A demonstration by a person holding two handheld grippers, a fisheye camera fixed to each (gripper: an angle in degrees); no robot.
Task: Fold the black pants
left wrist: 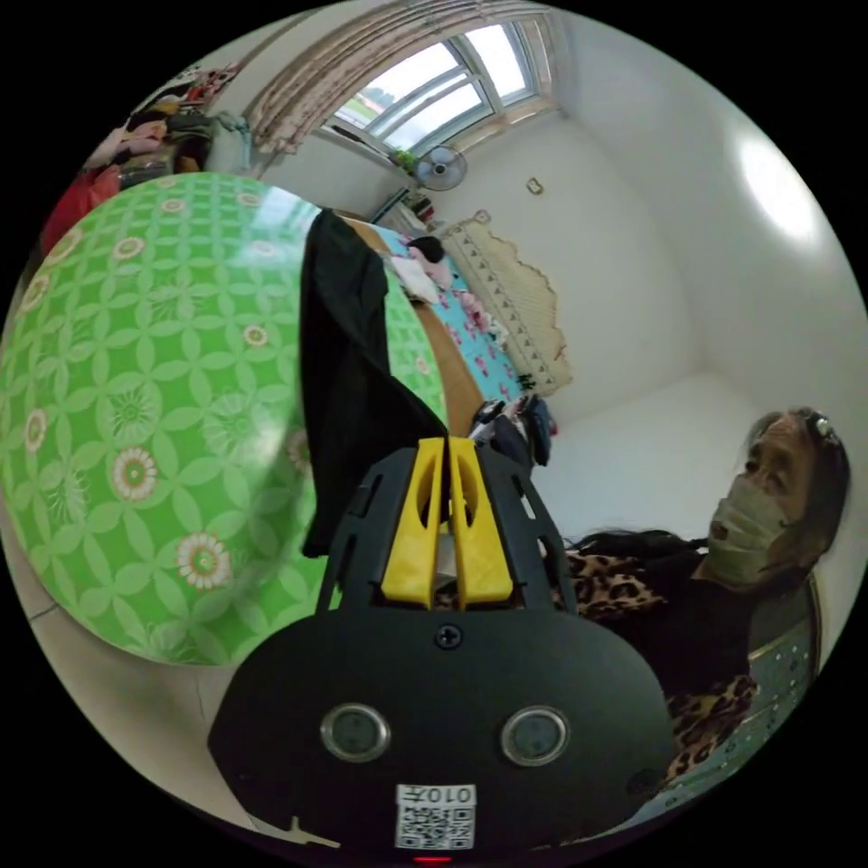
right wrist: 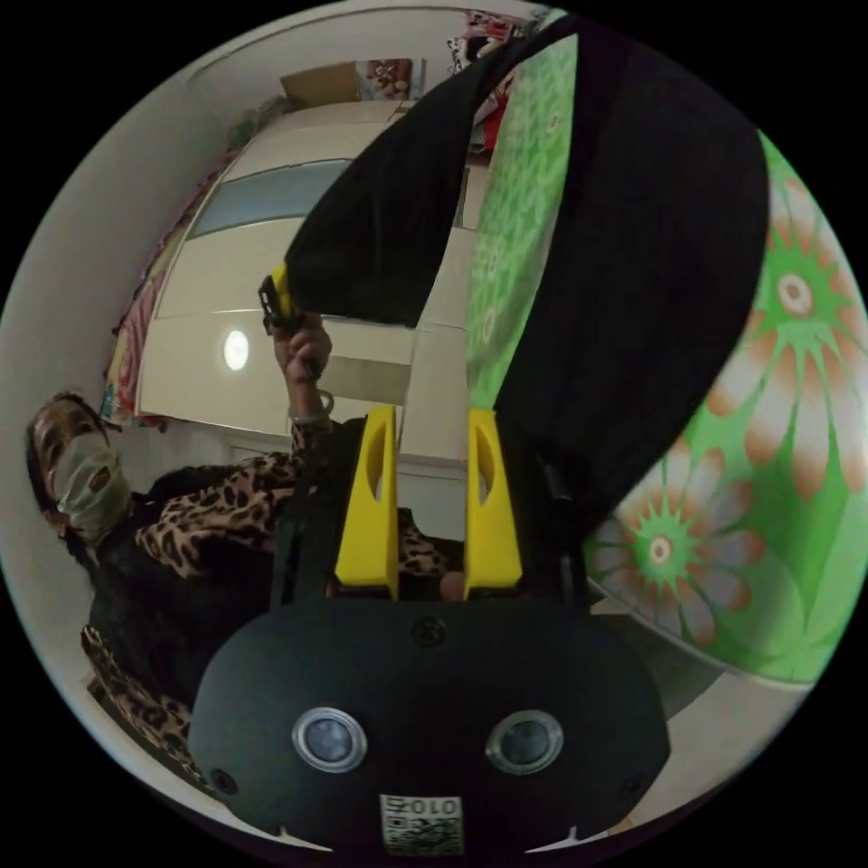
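- The left gripper (left wrist: 448,443) clamps its yellow jaws on an edge of the black pants (left wrist: 348,362), lifting them off the green table (left wrist: 136,380) — likely to straighten them.
- The right gripper (right wrist: 432,420) hangs open, empty, beside the table's edge.

A green flower-patterned cloth covers the counter (left wrist: 136,380). Beyond the counter lies a bed (left wrist: 470,325) with a blue flowered sheet, with a fan (left wrist: 441,167) and window (left wrist: 443,81) past it. A white wardrobe (right wrist: 271,271) stands beside the counter.
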